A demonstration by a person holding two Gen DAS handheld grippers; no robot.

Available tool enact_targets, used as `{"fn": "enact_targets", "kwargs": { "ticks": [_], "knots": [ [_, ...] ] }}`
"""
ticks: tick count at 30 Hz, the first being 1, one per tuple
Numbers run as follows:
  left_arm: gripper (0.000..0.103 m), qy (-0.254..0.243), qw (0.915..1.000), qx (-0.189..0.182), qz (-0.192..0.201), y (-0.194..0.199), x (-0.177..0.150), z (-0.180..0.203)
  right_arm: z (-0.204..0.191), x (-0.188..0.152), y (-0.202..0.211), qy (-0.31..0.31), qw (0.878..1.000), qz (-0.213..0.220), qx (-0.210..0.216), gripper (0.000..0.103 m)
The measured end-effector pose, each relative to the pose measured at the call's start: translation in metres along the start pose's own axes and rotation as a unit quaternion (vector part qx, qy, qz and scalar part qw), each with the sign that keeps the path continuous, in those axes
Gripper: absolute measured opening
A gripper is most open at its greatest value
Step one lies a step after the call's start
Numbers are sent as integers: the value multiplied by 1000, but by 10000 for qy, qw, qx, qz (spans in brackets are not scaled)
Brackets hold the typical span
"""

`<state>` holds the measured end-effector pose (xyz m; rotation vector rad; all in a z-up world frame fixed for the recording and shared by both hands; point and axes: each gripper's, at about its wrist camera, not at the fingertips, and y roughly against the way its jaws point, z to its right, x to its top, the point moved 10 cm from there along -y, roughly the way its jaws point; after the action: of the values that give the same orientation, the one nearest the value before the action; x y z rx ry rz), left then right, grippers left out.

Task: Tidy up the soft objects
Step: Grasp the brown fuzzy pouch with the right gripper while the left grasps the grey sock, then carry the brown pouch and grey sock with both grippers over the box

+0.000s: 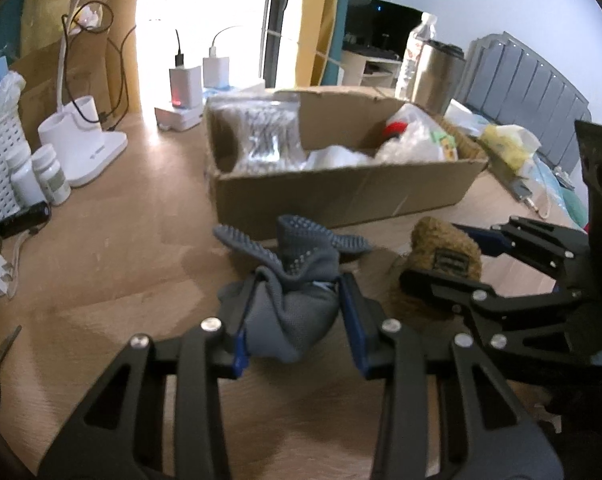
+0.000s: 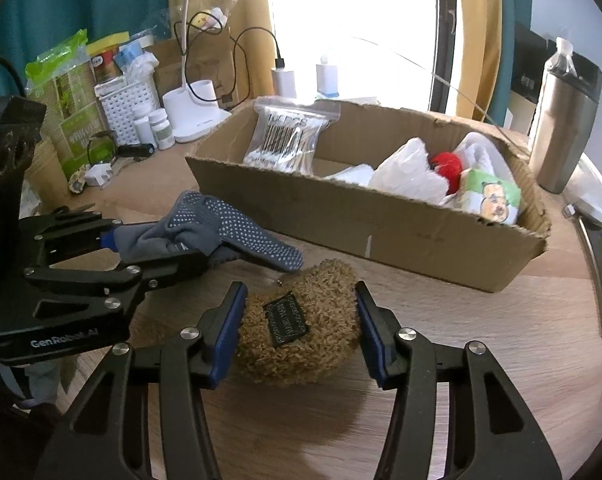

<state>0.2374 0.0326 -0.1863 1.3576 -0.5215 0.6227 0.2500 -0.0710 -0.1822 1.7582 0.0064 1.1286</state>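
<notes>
White lettering "GenRobot.AI" stands on the left gripper (image 2: 173,254) body, left of the right gripper's (image 2: 299,336) fingers. The black patch on the brown plush toy (image 2: 301,324) between them carries unreadable lettering.

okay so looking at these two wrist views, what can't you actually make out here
- Glove, left view: lower part hidden between the left gripper pads; motion blur.
- Plush, left view: partly covered by the right gripper.
- Plush label, right view: text too small to read.
- Box floor, both views: hidden by its front wall and the bags inside.
- Window, both views: blown out, nothing visible outside.
</notes>
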Motion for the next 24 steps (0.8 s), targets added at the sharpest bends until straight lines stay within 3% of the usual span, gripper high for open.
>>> {"fn": "enact_targets", "kwargs": {
  "ticks": [24],
  "knots": [
    [40, -127, 9982, -202, 558, 42, 43, 23, 25, 32, 44, -55, 9983, 513, -260, 55]
  ]
}}
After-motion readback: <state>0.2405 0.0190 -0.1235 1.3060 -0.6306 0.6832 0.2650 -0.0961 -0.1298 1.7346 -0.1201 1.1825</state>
